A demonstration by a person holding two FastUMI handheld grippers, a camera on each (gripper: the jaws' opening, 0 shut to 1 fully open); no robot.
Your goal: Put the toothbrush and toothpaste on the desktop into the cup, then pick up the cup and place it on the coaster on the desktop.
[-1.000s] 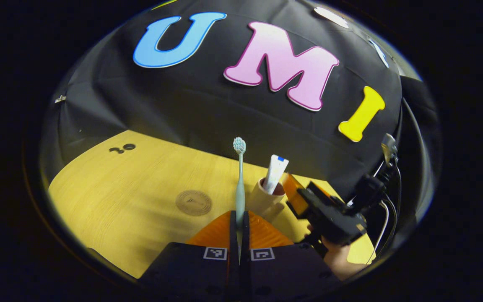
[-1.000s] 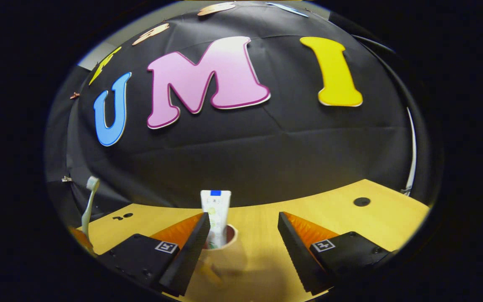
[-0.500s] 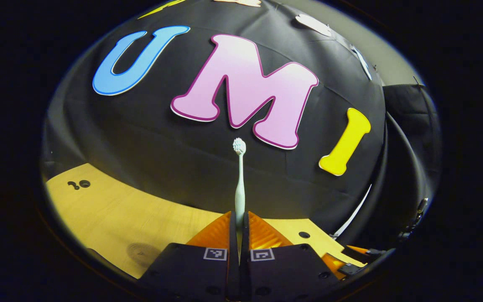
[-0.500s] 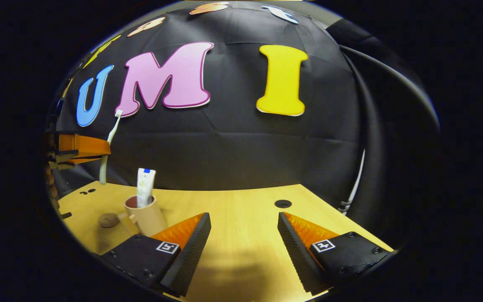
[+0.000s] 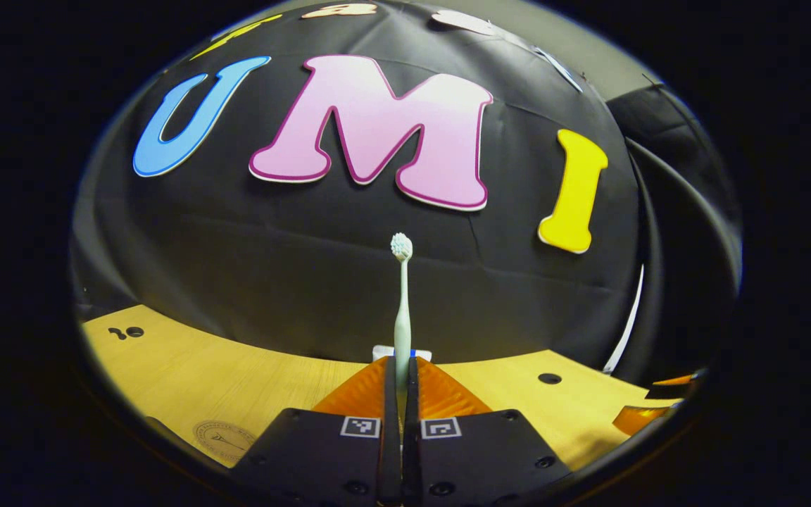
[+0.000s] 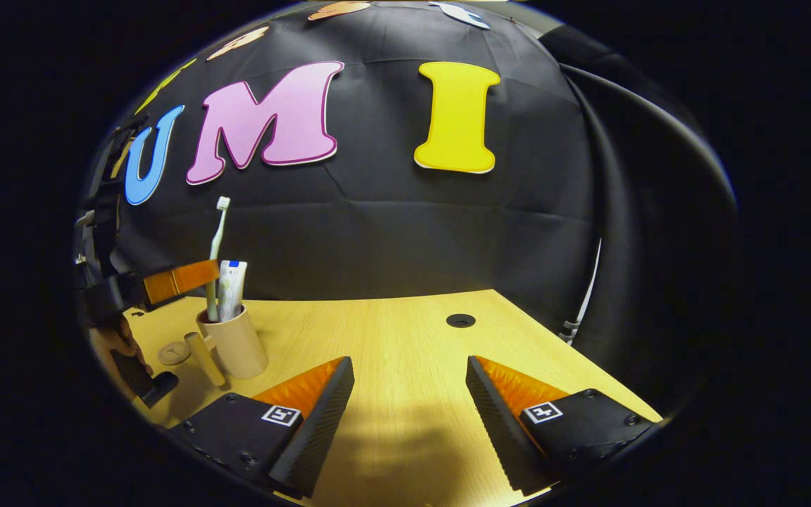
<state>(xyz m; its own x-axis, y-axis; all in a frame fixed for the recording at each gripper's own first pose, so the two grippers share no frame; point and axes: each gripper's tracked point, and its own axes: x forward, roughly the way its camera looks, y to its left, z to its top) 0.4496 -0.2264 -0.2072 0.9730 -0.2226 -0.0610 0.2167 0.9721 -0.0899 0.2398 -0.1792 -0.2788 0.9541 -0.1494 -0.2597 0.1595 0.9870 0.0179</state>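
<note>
In the left gripper view my left gripper (image 5: pixel 402 360) is shut on the pale green toothbrush (image 5: pixel 402 296), which stands upright with its bristles on top. The white toothpaste (image 5: pixel 381 350) peeks out just behind the fingers. In the right gripper view the beige cup (image 6: pixel 236 346) stands at the left with the toothpaste (image 6: pixel 231 290) in it. The toothbrush (image 6: pixel 217 246) has its lower end in the cup's mouth, held by the left gripper (image 6: pixel 179 280). My right gripper (image 6: pixel 409 362) is open over bare desk, well right of the cup. The round coaster (image 6: pixel 174 352) lies left of the cup.
The coaster (image 5: pixel 226 436) also lies at the lower left in the left gripper view. A hand (image 6: pixel 113 339) holds the left gripper. Round cable holes (image 6: pixel 460 320) (image 5: pixel 550 378) sit in the wooden desk (image 6: pixel 391 338). A white cable (image 6: pixel 588 289) hangs at the right.
The left gripper carried the toothbrush across to the cup and lowered its end into the mouth. The right gripper drew back to the right, away from the cup, staying open.
</note>
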